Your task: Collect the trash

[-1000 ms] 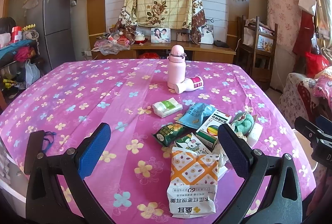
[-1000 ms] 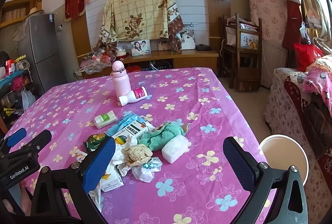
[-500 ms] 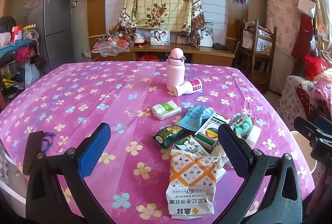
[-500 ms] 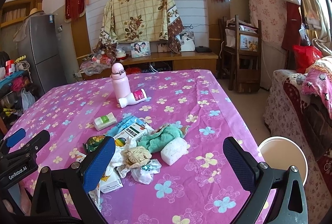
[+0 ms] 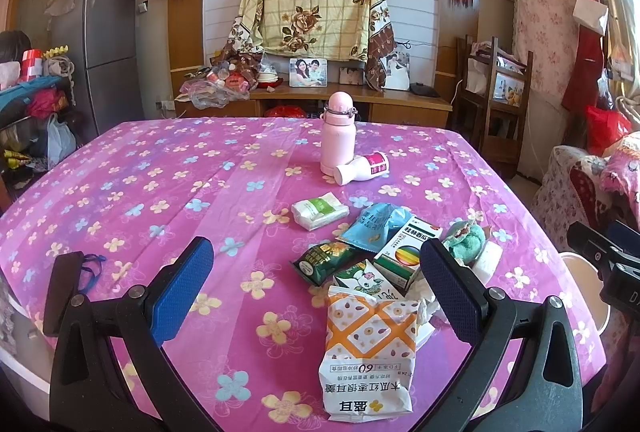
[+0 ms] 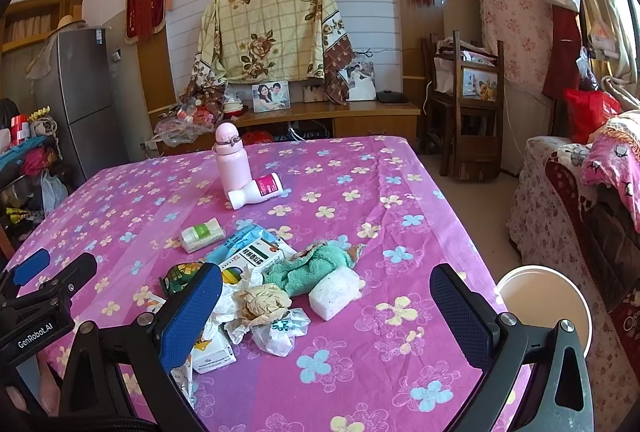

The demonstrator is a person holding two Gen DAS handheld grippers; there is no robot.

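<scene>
Hovering wide open and empty, the left tool (image 5: 316, 290) and right tool (image 6: 326, 310) face a trash pile (image 6: 264, 296) on the pink surface (image 6: 360, 192). The pile lies between them; a round bin (image 6: 544, 306) waits beyond the right tool.

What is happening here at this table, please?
A person holds a gripper in each hand above a table with a pink flowered tablecloth. Both the left gripper and the right gripper are open and hold nothing. A pile of trash lies in front of them: an orange-and-white snack bag, a medicine box, a crumpled tissue and a green cloth. A round bin stands beside the table. Nothing is picked up yet.
</scene>
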